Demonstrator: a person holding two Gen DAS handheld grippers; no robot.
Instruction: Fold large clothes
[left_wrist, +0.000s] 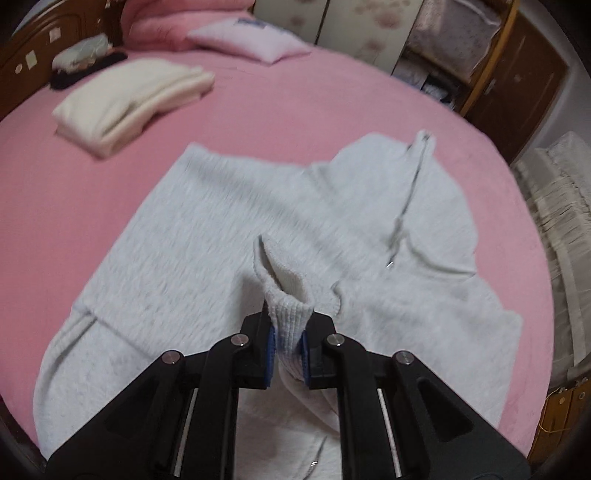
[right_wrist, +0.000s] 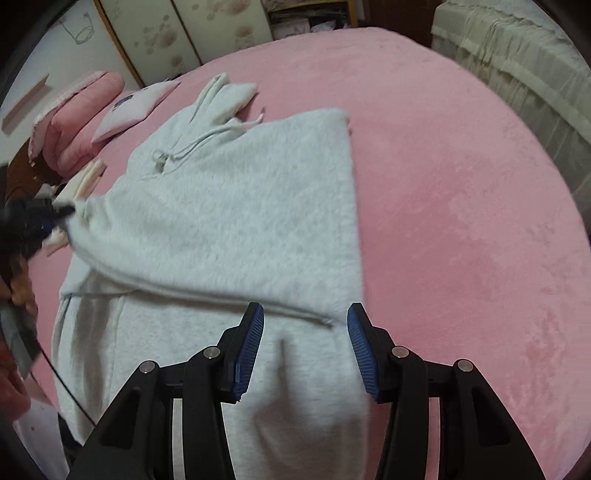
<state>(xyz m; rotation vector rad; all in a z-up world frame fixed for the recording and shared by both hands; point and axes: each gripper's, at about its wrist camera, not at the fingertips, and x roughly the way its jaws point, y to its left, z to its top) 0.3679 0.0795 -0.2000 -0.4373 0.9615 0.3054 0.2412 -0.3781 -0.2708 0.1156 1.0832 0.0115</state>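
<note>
A light grey hoodie (left_wrist: 221, 229) lies spread on the pink bed, hood and drawstring (left_wrist: 406, 199) toward the far right. My left gripper (left_wrist: 288, 332) is shut on the ribbed sleeve cuff (left_wrist: 286, 295) and holds it lifted over the body of the hoodie. In the right wrist view the hoodie (right_wrist: 236, 221) lies partly folded, one sleeve laid across it. My right gripper (right_wrist: 306, 350) is open and empty, just above the hoodie's lower part. My left gripper (right_wrist: 55, 216) shows at the left edge of that view, holding the cuff.
A folded cream garment (left_wrist: 129, 99) lies at the far left of the bed (left_wrist: 332, 92). Pink pillows (left_wrist: 255, 40) and a pink duvet (right_wrist: 81, 122) sit by the wooden headboard (left_wrist: 48, 40). A wardrobe (left_wrist: 517, 74) and a cream-covered piece of furniture (right_wrist: 517, 66) stand beyond the bed.
</note>
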